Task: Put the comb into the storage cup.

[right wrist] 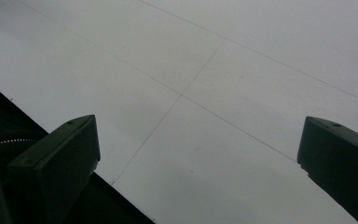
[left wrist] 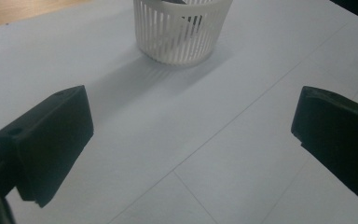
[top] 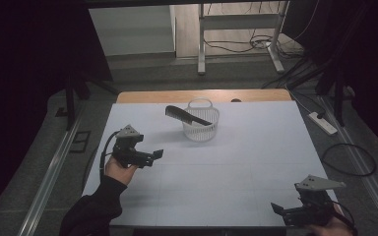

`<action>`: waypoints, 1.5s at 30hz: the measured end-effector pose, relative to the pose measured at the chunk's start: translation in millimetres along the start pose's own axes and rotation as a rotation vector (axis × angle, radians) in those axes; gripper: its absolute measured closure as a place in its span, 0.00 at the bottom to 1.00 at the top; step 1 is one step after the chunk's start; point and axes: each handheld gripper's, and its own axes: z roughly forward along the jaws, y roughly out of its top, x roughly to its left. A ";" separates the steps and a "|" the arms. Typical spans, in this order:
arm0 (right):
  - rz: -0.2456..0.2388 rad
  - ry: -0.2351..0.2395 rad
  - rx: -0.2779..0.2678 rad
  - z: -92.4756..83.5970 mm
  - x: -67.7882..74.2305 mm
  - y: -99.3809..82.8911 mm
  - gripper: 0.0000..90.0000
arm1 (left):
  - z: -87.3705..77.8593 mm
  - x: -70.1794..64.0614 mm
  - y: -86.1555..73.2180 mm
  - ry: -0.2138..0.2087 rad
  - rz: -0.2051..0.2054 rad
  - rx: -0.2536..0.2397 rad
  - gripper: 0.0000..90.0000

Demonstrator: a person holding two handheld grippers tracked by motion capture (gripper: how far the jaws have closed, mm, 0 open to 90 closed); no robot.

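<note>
Two grippers, both spread wide and empty: right gripper [top: 281, 212] at near table [top: 256, 157] edge, left gripper [top: 152, 157] farther in, aimed at basket [top: 200, 129]. Comb [top: 187, 115] propped tilted in basket, one end inside, other end jutting past rim toward left. Risks, as judged: light basket tipped or pushed along smooth sheet by a jaw; comb levered out if overhanging end knocked. Hard to make out: comb's lower end behind basket slats [left wrist: 179, 35]; basket top cut off in left gripper view.
</note>
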 end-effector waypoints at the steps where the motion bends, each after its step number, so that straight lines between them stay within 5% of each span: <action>1: 0.000 -0.001 0.000 0.0 0.0 0.0 0.00 | -0.6 -0.4 -0.8 -0.001 -0.002 -0.001 0.00; 45: -0.005 -0.005 0.004 0.3 0.7 0.1 0.00 | -42.3 -12.8 -41.5 0.023 -0.047 0.001 0.00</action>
